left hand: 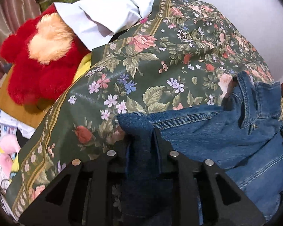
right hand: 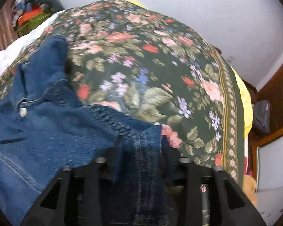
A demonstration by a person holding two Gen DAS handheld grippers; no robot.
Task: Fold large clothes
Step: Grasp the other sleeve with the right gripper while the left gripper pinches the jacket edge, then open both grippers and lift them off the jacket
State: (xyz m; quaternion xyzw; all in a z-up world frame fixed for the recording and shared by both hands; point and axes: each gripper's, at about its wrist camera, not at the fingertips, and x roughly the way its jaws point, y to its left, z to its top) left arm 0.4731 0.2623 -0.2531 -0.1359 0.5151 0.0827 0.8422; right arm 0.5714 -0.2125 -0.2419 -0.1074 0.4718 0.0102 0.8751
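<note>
A blue denim jacket (left hand: 226, 137) lies on a dark green floral bedspread (left hand: 151, 62). My left gripper (left hand: 141, 131) is shut on a bunched edge of the jacket, and the denim hangs down between its black fingers. The collar (left hand: 254, 98) shows at the right of that view. In the right wrist view the jacket (right hand: 47, 128) spreads to the left, with a metal button (right hand: 23, 111). My right gripper (right hand: 141, 139) is shut on another edge of the denim, over the bedspread (right hand: 151, 66). The fingertips are hidden by cloth.
A red and cream plush toy (left hand: 39, 60) and a white pillow (left hand: 103, 17) lie at the head of the bed. A yellow sheet (right hand: 245, 101) edges the bedspread. A wooden frame (right hand: 273, 94) and white wall (right hand: 198, 5) stand to the right. Clutter (left hand: 1, 141) lies at the left.
</note>
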